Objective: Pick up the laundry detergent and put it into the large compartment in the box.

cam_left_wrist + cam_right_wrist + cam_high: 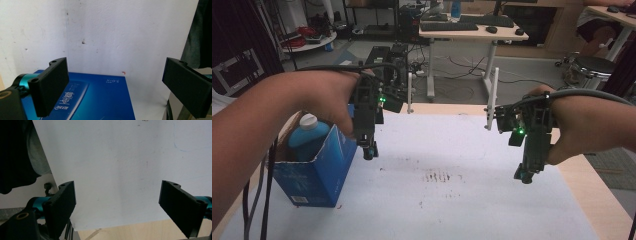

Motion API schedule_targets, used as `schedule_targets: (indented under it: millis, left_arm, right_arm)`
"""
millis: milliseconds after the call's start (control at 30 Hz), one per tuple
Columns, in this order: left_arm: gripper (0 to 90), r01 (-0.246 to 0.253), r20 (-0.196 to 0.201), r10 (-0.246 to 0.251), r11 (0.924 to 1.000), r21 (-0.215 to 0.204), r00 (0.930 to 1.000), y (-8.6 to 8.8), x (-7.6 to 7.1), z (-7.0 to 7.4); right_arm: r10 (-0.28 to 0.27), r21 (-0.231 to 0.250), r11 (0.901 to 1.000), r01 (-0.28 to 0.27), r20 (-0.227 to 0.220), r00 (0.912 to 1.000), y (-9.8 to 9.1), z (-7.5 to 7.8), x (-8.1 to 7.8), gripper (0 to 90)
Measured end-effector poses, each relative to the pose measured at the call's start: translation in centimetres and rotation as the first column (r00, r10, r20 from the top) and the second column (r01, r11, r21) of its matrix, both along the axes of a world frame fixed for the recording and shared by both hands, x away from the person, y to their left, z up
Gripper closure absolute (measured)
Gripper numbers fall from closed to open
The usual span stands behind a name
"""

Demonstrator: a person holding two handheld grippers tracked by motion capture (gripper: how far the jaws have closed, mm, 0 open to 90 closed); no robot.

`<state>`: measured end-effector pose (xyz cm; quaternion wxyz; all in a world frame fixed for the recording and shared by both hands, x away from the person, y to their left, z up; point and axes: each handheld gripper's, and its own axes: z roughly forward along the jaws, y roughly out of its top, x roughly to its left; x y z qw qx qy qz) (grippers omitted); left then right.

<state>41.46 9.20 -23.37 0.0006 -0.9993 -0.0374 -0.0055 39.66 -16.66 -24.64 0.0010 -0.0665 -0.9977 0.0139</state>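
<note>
Left gripper (370,151) is held with jaws wide apart, nothing between them, just beside upper edge of blue box (319,170). Right gripper (526,175) is spread too, empty, hovering well apart over white sheet (472,200).

Step is judged as approach to box (or withdrawal, cannot be told). Next move calls for lowering over box wall.

Box stands open at left table edge; bottle (308,132) with white cap is seen inside, upright.

A blue box (319,170) with white lettering held a blue, white-capped bottle (307,134) on a stained white sheet (462,165).
</note>
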Motion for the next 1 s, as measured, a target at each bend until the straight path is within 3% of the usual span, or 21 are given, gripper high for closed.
schedule_targets:
  millis: [200, 433, 1000]
  left_arm:
    - [7.0, -0.007, -0.003, 0.007, 0.9999, -0.008, 1.0000, 0.0, 0.6, -0.2]
    - [6.9, -0.027, 0.006, 0.027, 0.9990, -0.036, 0.9996, 0.3, 1.3, 0.6]
    - [7.0, -0.052, 0.003, 0.052, 0.9984, -0.024, 0.9986, 0.6, 2.3, 0.4]
  right_arm:
    - [-0.006, -0.003, 1.0000, 0.006, 0.000, 1.0000, -0.1, 0.1, 0.5, 13.4]
    - [0.000, 0.009, 1.0000, 0.000, 0.009, 1.0000, 0.2, 0.6, 0.7, 13.4]
    - [-0.006, 0.007, 1.0000, 0.006, 0.011, 0.9999, -0.1, 0.7, 0.6, 13.3]
